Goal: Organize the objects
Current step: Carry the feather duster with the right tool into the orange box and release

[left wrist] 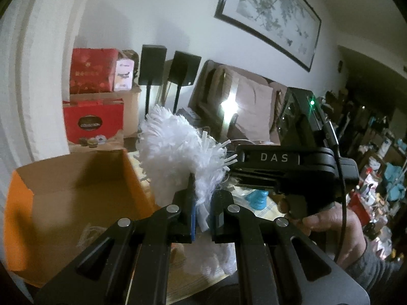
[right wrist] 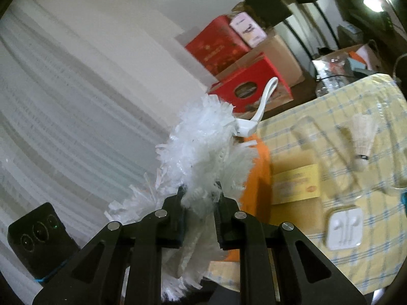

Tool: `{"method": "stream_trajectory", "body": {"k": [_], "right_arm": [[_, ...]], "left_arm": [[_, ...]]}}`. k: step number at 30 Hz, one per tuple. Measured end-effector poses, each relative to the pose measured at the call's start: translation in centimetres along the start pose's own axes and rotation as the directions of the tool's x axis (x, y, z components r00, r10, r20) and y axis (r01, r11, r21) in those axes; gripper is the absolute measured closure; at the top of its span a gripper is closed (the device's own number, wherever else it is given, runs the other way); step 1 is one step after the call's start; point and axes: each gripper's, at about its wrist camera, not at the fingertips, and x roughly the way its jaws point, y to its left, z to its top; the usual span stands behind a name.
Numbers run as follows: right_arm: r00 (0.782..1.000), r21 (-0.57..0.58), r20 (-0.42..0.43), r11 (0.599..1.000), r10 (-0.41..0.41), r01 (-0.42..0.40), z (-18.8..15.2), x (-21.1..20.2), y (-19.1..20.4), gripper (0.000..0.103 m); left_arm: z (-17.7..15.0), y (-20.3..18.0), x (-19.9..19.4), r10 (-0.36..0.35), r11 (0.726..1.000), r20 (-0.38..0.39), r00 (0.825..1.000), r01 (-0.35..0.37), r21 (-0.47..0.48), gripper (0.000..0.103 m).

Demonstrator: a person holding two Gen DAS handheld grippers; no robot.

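A white fluffy duster [left wrist: 175,142] is held over an open orange cardboard box [left wrist: 76,178]. My left gripper [left wrist: 204,193] is shut on the duster's fringe. In the right wrist view my right gripper [right wrist: 201,194] is shut on the same duster [right wrist: 203,137], whose white plastic handle [right wrist: 264,99] sticks up beyond the fluff. The orange box [right wrist: 257,167] shows just behind the duster there. The right gripper's black body [left wrist: 287,167], held by a hand [left wrist: 330,228], is close on the right in the left wrist view. The left gripper's camera block [right wrist: 38,239] sits at lower left.
On the yellow checked tablecloth [right wrist: 343,167] lie a shuttlecock [right wrist: 363,139], a white earphone case [right wrist: 343,228] and a yellow card [right wrist: 295,185]. A blue object [left wrist: 257,198] lies on the table. Red gift boxes [left wrist: 91,71], two speakers on stands [left wrist: 152,63] and a sofa [left wrist: 254,106] stand behind.
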Motion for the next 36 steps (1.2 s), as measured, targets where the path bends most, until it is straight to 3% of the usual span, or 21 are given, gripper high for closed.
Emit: {"method": "stream_trajectory", "body": {"k": [8, 15, 23, 36], "right_arm": [[0.996, -0.025, -0.060, 0.998, 0.060, -0.062, -1.6, 3.7, 3.4, 0.086], [0.992, -0.023, -0.108, 0.997, 0.070, -0.073, -3.7, 6.0, 4.2, 0.086], [0.989, -0.024, -0.141, 0.999, 0.039, -0.043, -5.3, 7.5, 4.4, 0.086], [0.986, -0.048, -0.168, 0.999, 0.013, -0.022, -6.6, 9.8, 5.6, 0.086]], "left_arm": [[-0.6, 2.2, -4.0, 0.063, 0.996, -0.027, 0.998, -0.061, 0.059, 0.096], [-2.0, 4.5, -6.1, 0.058, 0.998, -0.070, 0.996, -0.056, 0.034, 0.096], [-3.1, 7.2, -6.0, 0.048, 0.998, -0.120, 0.992, -0.051, -0.023, 0.096], [-4.0, 10.4, -6.4, 0.142, 0.988, -0.185, 0.972, -0.150, -0.027, 0.096]]}}
